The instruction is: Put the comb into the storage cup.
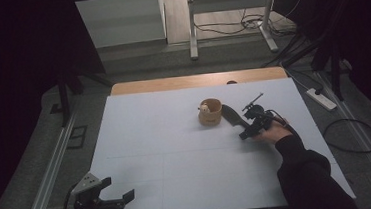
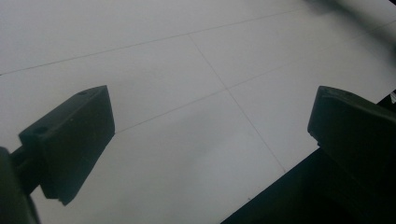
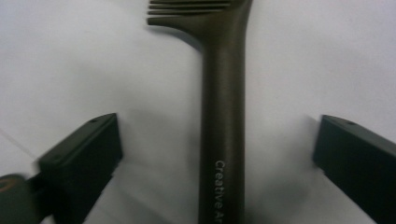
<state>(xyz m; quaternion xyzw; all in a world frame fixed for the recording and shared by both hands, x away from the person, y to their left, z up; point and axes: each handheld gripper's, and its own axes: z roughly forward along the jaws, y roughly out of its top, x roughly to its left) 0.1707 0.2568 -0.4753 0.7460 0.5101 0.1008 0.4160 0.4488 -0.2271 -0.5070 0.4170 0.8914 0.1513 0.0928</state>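
A dark brown comb [image 3: 223,107] with a long handle and pale lettering lies flat on the white tabletop [image 3: 93,56]. My right gripper [image 3: 218,156] stands open astride the handle, with a gap between each jaw and the handle. In the high view the comb [image 1: 231,115] lies just right of a small round wooden cup [image 1: 210,111] with a pale object inside, and the right gripper [image 1: 246,131] sits at the comb's near end. My left gripper [image 1: 118,188] rests open at the table's near left corner, with nothing between its jaws [image 2: 210,135].
The white board [image 1: 177,155] covers a wooden table whose bare edge [image 1: 196,80] shows at the back. A power strip [image 1: 321,99] and cables lie on the floor to the right. Metal rails run along both sides.
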